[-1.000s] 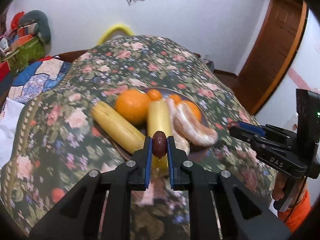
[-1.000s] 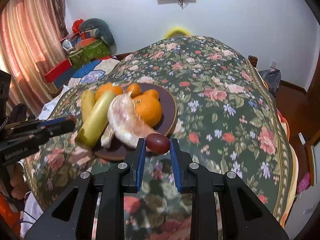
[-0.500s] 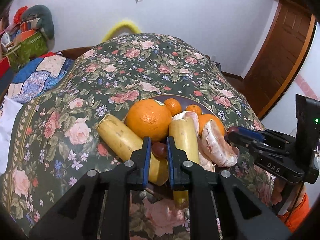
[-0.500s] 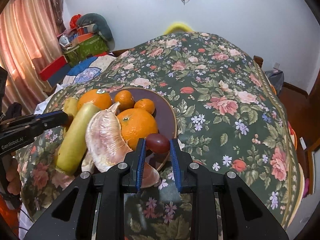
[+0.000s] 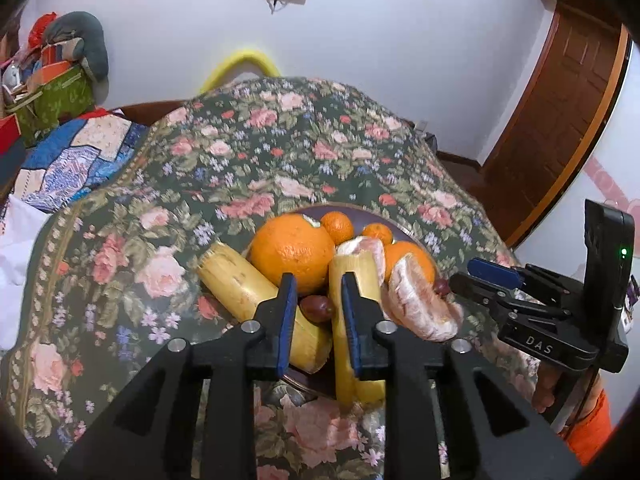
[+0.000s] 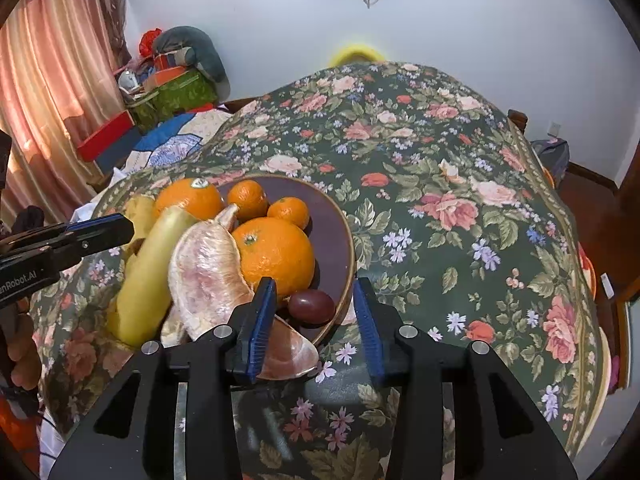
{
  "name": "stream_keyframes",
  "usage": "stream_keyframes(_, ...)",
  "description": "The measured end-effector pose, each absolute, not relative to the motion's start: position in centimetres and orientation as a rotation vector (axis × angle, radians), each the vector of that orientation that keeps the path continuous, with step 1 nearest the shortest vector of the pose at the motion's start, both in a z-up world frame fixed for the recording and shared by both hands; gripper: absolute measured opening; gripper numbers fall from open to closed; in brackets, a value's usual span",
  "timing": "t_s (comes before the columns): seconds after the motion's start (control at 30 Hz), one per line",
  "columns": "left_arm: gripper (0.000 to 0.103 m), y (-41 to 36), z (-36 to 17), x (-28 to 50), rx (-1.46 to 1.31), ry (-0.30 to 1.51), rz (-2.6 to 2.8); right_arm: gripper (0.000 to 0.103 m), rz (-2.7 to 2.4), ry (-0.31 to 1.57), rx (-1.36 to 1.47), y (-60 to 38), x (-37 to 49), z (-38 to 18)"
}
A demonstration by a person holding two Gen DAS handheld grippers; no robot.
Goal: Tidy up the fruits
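floral tablecloth [image 6: 460, 184], white wall [image 6: 480, 20], wooden door [image 5: 560, 120]

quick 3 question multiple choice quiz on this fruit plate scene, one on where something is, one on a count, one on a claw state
1. Where does the dark red grape near the right claw lie?
A. on the tablecloth off the plate
B. on the plate's near rim beside the big orange
C. on top of the banana

2. How many small mandarins sit at the back of the plate?
A. two
B. four
C. none

3. What state is the right claw in?
A. shut on the grape
B. shut on nothing
C. open, touching no fruit

Answers:
1 B: the grape rests inside the rim, next to the big orange.
2 A: two small mandarins show behind the big oranges.
3 C: the blue pads stand wide apart, with the grape lying free between them.
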State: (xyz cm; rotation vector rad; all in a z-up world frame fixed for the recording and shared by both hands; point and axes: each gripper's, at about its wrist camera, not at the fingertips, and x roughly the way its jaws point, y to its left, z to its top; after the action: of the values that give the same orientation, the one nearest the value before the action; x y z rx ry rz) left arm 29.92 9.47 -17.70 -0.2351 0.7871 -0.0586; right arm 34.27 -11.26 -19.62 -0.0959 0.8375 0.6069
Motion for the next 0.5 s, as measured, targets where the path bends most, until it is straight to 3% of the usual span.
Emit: stream_keyframes(0.5, 0.027, 5.9, -3.9, 17.5, -0.163, 0.469, -0.062, 0.037, 0.597, 0.475, -0.037, -14.7, 23.1, -5.2)
